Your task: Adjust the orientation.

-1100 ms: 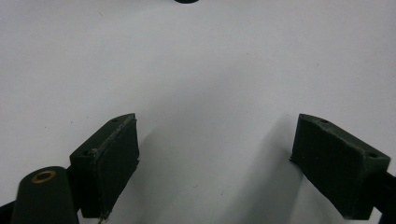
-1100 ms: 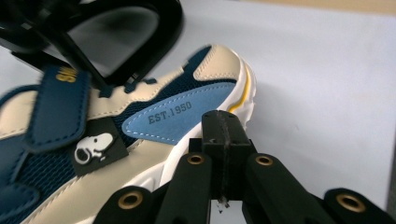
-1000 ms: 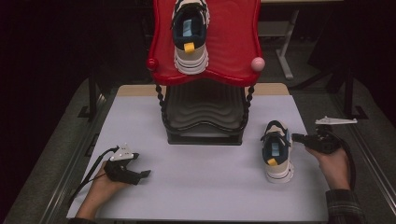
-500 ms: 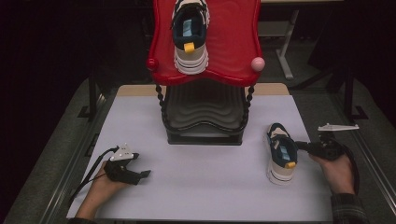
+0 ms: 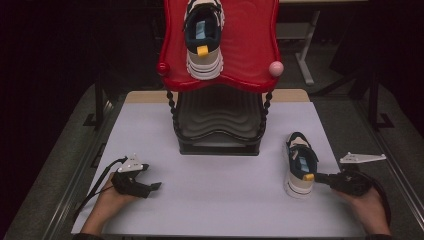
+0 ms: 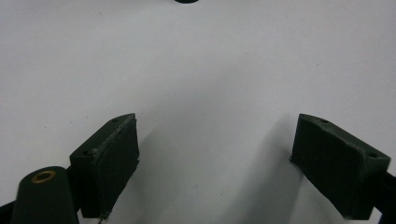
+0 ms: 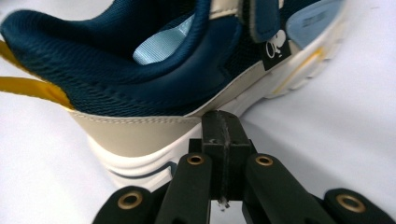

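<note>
White tabletop (image 5: 220, 200) in a dark room carries a red rack (image 5: 250, 45); the shoe (image 5: 300, 165) touches the right gripper (image 5: 322, 177). Left gripper (image 6: 215, 163): jaws spread over bare surface. Right gripper (image 7: 223, 126): jaws pressed together, empty, against the shoe (image 7: 154, 70) heel.

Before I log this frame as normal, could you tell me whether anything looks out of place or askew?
One thing: the shoe on the table sits apart from its mate on the red rack. The right gripper, jaws shut, has its tips at the heel. Nothing looks spilled or damaged.
</note>
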Demonstrator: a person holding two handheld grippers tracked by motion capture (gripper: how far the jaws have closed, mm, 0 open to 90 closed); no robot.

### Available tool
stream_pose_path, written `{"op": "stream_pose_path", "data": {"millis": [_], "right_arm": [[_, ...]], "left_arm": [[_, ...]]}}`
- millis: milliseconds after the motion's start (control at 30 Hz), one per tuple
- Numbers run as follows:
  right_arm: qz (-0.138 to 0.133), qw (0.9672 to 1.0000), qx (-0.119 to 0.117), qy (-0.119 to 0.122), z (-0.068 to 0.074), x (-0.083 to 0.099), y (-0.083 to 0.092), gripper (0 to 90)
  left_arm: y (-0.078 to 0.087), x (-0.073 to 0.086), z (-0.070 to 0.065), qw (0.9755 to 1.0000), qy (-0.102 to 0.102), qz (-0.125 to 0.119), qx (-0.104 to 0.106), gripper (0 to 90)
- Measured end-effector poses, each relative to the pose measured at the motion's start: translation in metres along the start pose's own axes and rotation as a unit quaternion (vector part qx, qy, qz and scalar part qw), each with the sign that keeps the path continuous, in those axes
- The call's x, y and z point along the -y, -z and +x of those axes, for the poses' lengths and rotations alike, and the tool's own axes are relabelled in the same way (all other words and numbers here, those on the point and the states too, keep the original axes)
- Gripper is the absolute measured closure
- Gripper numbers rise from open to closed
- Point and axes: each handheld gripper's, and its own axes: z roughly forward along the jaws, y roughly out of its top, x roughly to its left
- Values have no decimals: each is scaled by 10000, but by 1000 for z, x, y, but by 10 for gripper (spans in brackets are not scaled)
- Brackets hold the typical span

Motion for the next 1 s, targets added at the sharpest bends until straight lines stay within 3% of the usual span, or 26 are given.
{"op": "stream_pose_path", "data": {"millis": [167, 267, 367, 500, 667, 800, 1000], "right_arm": [[92, 9995, -245, 191, 13, -2, -7, 896], [72, 9994, -249, 216, 14, -3, -6, 874], [-197, 9997, -116, 78, 9, -3, 7, 772], [-693, 9975, 77, -109, 3, -7, 27, 559], [-961, 9952, 49, -154, 3, -25, 27, 405], [-1184, 9929, -33, -127, 6, -42, 20, 412], [-1032, 9945, -138, 58, 7, -61, -3, 466]], "left_arm": [[0, 0, 0, 10000, -7, 3, 0, 140], [0, 0, 0, 10000, -4, -4, -1, 140], [0, 0, 0, 10000, -1, 2, 0, 140], [0, 0, 0, 10000, -3, 2, -1, 140], [0, 0, 0, 10000, -2, 5, 0, 140], [0, 0, 0, 10000, -4, 8, 1, 139], [0, 0, 0, 10000, -6, 17, 3, 140]]}}
